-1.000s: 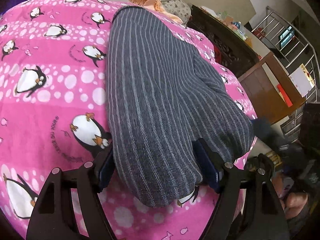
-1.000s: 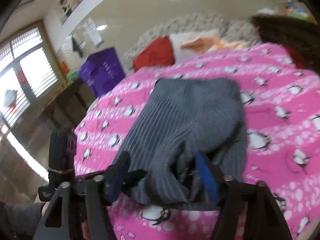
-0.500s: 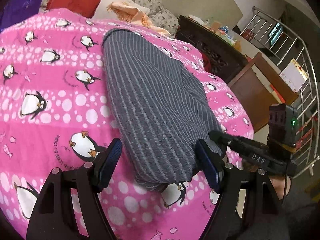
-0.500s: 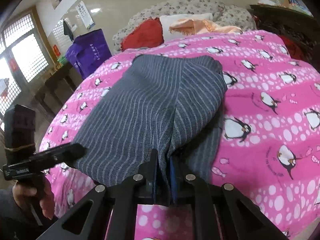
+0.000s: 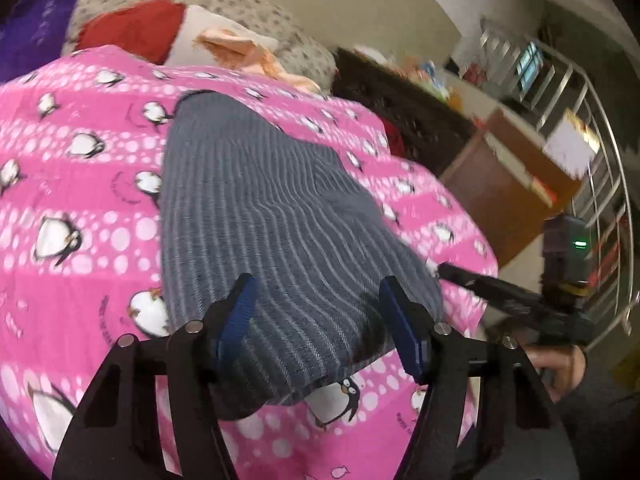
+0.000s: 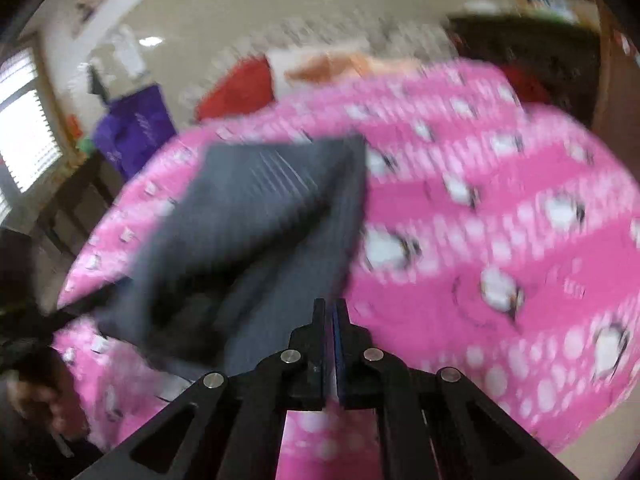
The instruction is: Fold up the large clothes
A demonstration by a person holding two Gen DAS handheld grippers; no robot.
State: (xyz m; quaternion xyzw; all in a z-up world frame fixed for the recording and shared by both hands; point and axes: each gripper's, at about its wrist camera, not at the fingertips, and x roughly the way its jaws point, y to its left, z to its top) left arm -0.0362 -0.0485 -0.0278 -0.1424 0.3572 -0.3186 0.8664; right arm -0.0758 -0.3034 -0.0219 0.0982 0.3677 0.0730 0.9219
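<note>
A grey striped garment [image 5: 260, 220] lies lengthwise on the pink penguin bedspread [image 5: 80, 200]. My left gripper [image 5: 317, 282] straddles its near end. Its jaws are closing, with the cloth between the blue pads [image 5: 236, 320], and no firm pinch shows. In the blurred right wrist view my right gripper [image 6: 330, 304] is shut on the garment [image 6: 248, 232] at its near edge. The cloth is drawn up into a taut ridge from the far corner to the jaws. The left wrist view shows that gripper [image 5: 442, 270] at the garment's right side, with a hand behind it.
Red [image 5: 132, 32] and white [image 5: 236, 40] pillows lie at the head of the bed. A dark wooden chest [image 5: 400, 120], a brown cabinet [image 5: 500, 192] and a metal railing [image 5: 592, 120] stand to the right. A purple bag [image 6: 136, 132] and a window [image 6: 24, 140] are on the other side.
My right gripper shut on the garment's near edge and pulled it sideways, raising a fold. My left gripper rose a little and its jaws narrowed around the cloth.
</note>
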